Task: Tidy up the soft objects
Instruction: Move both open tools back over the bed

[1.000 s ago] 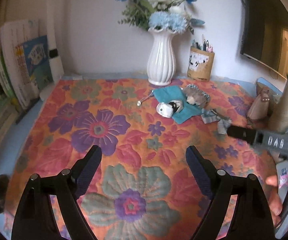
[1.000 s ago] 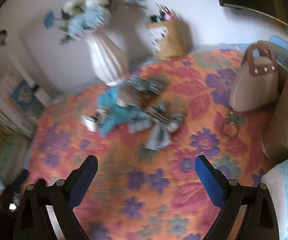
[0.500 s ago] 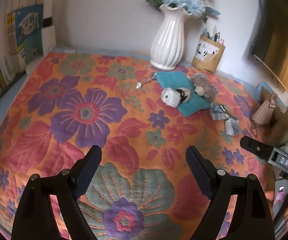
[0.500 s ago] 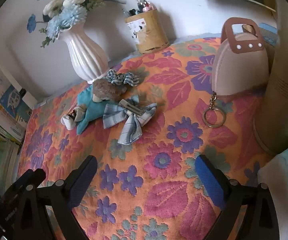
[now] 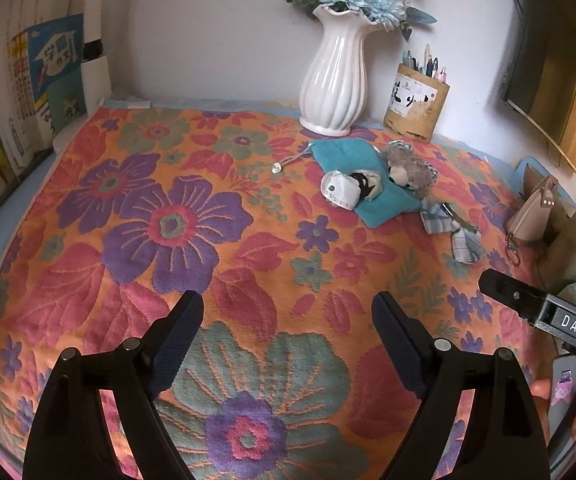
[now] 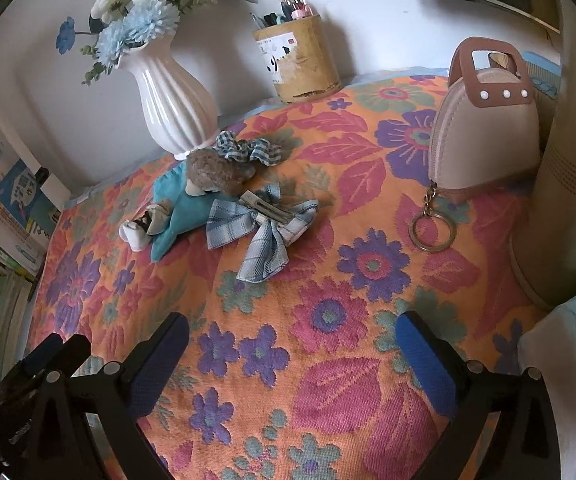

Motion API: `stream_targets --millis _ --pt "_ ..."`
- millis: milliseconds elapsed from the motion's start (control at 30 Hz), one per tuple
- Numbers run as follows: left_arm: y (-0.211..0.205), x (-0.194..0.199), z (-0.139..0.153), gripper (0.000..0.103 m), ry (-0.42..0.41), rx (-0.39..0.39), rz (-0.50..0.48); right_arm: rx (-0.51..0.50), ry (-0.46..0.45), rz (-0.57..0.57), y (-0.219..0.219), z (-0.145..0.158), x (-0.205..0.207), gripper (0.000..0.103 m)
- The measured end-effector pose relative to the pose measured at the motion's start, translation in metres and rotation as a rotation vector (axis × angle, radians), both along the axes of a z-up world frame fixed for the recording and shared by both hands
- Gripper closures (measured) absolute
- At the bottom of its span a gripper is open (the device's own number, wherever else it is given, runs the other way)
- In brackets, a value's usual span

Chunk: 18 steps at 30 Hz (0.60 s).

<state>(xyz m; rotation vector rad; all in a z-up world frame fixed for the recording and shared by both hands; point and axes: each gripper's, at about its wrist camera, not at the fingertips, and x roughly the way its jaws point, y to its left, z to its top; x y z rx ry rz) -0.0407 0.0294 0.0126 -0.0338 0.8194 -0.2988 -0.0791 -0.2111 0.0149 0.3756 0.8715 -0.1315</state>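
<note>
1. Floral cloth covers the tabletop; vase and pen cup stand at the back wall, clear of the work.
2. Soft things sit clumped near the vase: teal pouch, plush, plaid bow, scrunchie, not yet sorted.
3. Left claw is wide and empty, well short of the clump.
4. Right claw is opening, empty, aimed toward the bow, likely the first pick.
</note>
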Motion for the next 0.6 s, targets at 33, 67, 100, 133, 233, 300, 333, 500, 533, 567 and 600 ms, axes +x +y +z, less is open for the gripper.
stream_targets --millis 33,67,100,133,233,300,333,500,533,567,600 --pt "0.0004 0.0002 0.0001 0.018 0.0 -0.001 0.0 0.005 -0.005 -0.005 -0.0007 0.0002 -0.001 0.0" --pt "0.0005 0.0001 0.0004 0.018 -0.001 -0.002 0.0 0.011 -0.01 -0.009 -0.002 0.0003 -0.002 0.0" --pt "0.0008 -0.0004 0.0011 0.018 -0.004 -0.005 -0.002 0.016 -0.013 -0.012 -0.003 0.0002 -0.0026 0.0" --pt "0.0009 -0.001 0.0015 0.018 -0.007 -0.009 -0.005 0.023 -0.015 -0.014 -0.0041 0.0001 -0.003 0.0" --pt "0.0008 -0.0028 0.0023 0.018 -0.015 -0.013 -0.013 0.016 -0.008 -0.011 -0.0035 0.0 -0.0023 0.0" --pt "0.0003 -0.0024 0.0015 0.018 -0.01 -0.007 -0.011 0.002 0.0 -0.01 -0.0014 0.0001 -0.0016 0.0" --pt "0.0 -0.002 0.0012 0.018 -0.008 -0.003 -0.01 -0.005 0.004 -0.01 -0.0003 -0.0001 -0.0014 0.0" --pt "0.002 -0.0014 0.0014 0.018 0.009 -0.012 -0.008 -0.007 0.007 -0.01 0.0012 0.0 -0.0021 0.0" --pt "0.0038 -0.0007 0.0033 0.018 0.019 -0.027 -0.019 0.002 0.004 -0.011 -0.0003 0.0003 -0.0025 0.0" --pt "0.0052 0.0 0.0061 0.018 0.039 -0.045 -0.034 0.009 0.002 -0.011 -0.0016 0.0006 -0.0028 0.0" --pt "0.0068 0.0002 0.0094 0.018 0.061 -0.061 -0.042 0.013 0.003 -0.011 -0.002 0.0006 -0.0024 0.0"
